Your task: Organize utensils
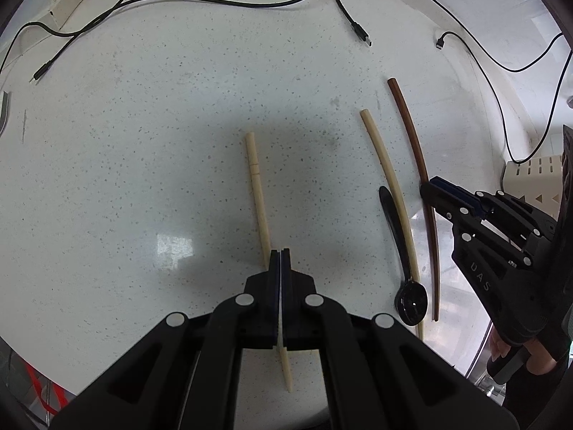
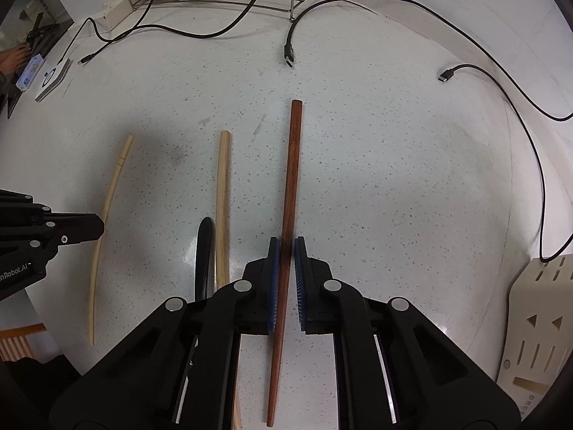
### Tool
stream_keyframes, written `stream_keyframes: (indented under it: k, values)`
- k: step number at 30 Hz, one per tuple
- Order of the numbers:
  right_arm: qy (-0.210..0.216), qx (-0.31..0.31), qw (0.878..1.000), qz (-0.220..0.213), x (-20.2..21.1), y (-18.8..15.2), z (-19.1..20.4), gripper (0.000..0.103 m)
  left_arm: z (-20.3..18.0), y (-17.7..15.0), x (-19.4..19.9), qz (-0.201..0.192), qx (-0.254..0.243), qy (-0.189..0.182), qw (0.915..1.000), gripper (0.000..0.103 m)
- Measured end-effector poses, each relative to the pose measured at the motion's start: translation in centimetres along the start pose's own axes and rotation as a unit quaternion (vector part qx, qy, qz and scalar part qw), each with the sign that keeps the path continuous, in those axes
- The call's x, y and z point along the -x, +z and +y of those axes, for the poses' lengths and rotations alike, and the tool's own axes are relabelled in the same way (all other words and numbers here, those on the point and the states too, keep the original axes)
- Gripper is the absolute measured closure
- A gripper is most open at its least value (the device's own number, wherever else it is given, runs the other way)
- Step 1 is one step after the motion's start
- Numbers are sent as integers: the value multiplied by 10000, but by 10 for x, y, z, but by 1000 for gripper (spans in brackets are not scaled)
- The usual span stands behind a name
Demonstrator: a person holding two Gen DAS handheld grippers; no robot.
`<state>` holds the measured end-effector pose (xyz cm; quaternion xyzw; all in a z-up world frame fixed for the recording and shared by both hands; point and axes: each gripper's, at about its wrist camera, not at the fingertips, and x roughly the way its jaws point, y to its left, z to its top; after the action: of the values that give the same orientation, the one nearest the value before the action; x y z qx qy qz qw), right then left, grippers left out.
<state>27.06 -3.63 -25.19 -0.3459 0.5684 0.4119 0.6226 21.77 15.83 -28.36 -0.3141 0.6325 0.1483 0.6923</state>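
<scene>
left wrist view: the left hand-held gripper (image 1: 281,251) points steeply down at the speckled worktop (image 1: 143,143), jaws fully closed on the notched pale chopstick (image 1: 258,197); gripped off-centre, it may pivot when lifted; right wrist view: the right hand-held gripper (image 2: 286,242) points straight down, jaws nearly closed around the brown chopstick (image 2: 292,186); it could roll toward the plain pale chopstick (image 2: 222,208) and black spoon (image 2: 203,251).

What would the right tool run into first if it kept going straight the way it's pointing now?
The right tool points down at the countertop, its pads closed around the dark red-brown chopstick lying there. Straight on, it would likely meet the countertop right beneath that chopstick, though the remaining gap is hard to judge.
</scene>
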Motion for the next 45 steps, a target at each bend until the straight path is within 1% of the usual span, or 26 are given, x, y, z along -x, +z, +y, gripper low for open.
stream_keyframes:
  k: [1,3,5,9,13,15,17,23,26,31,33,36,40,43,45]
  values:
    - [7,-4,10000,-8,0,-1,0,95,-1,0,-1,21,-21,45,10000,102]
    - [15,-7,10000,-13,0,1,0,95,-3,1,-4,42,-30,93,9999,92]
    - [32,-22,10000,-16,0,2,-2,95,-5,2,-4,9,-13,56,10000,86]
    - [133,-142,9998,-5,0,1,-7,95,-2,0,-3,-36,38,81,10000,85]
    - [130,-108,9999,12,0,2,-7,95,4,-3,-2,-24,154,114,9998,85]
    - [99,-52,9999,9,0,2,-5,95,10,-4,-2,-34,301,183,9994,85]
    - [87,-26,10000,1,0,2,-4,95,18,-7,-1,-46,442,129,9989,85]
    - [105,0,9999,-34,-1,1,-3,95,23,-13,11,-234,468,222,9984,84]
    - [115,8,9999,-56,0,0,-3,95,28,-17,11,-206,552,286,9979,77]
    - [113,35,9999,-76,0,-1,-3,95,34,-21,4,-96,609,359,9975,76]
    - [120,44,9999,-66,0,-1,-3,95,31,-18,2,-145,594,391,9974,73]
    - [105,88,9999,-65,0,-1,-1,95,26,-15,-2,-164,557,459,9973,72]
    - [98,110,9999,-44,-1,0,1,95,14,-12,-9,-202,296,605,9975,72]
    - [101,141,9998,-19,-2,1,1,95,18,-16,-11,-302,209,529,9979,74]
    - [125,127,9998,-8,-2,1,0,95,19,-22,-13,-339,142,610,9975,87]
